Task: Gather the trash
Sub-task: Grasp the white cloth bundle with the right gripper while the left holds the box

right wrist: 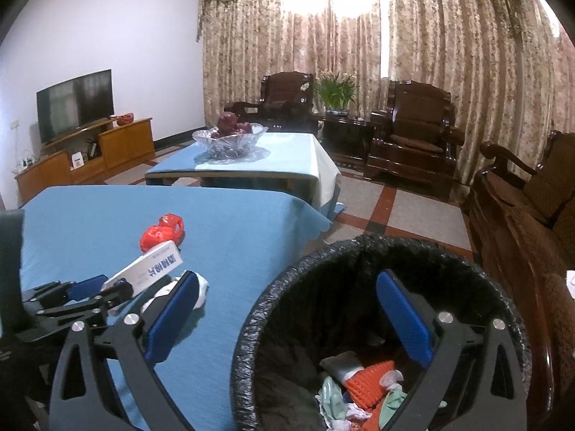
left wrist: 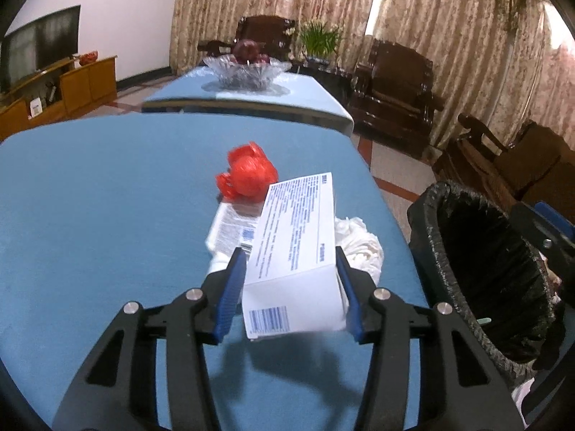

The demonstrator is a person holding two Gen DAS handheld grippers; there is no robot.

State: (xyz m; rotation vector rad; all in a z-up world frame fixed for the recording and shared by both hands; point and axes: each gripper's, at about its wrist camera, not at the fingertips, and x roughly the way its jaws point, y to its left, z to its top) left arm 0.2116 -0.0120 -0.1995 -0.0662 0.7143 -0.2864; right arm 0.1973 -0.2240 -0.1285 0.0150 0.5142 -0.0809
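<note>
My left gripper [left wrist: 291, 256] is shut on a white carton box [left wrist: 296, 244] with blue print and holds it tilted above the blue table [left wrist: 107, 197]. Beyond it lie a crumpled red plastic bag [left wrist: 248, 172], a flat white packet [left wrist: 233, 230] and a crumpled white tissue [left wrist: 359, 244]. The black-lined trash bin [left wrist: 478, 269] stands to the right of the table. My right gripper [right wrist: 287, 309] is open and empty above the bin [right wrist: 287, 287], which holds several pieces of trash [right wrist: 359, 388]. The box [right wrist: 147, 273], red bag [right wrist: 161, 233] and left gripper [right wrist: 86, 292] show at the left.
A second blue-covered table [right wrist: 287, 158] with a glass fruit bowl [right wrist: 230, 140] stands beyond. Dark wooden armchairs [right wrist: 413, 136] line the curtains and the right side. A TV [right wrist: 75, 104] sits on a wooden cabinet at the left.
</note>
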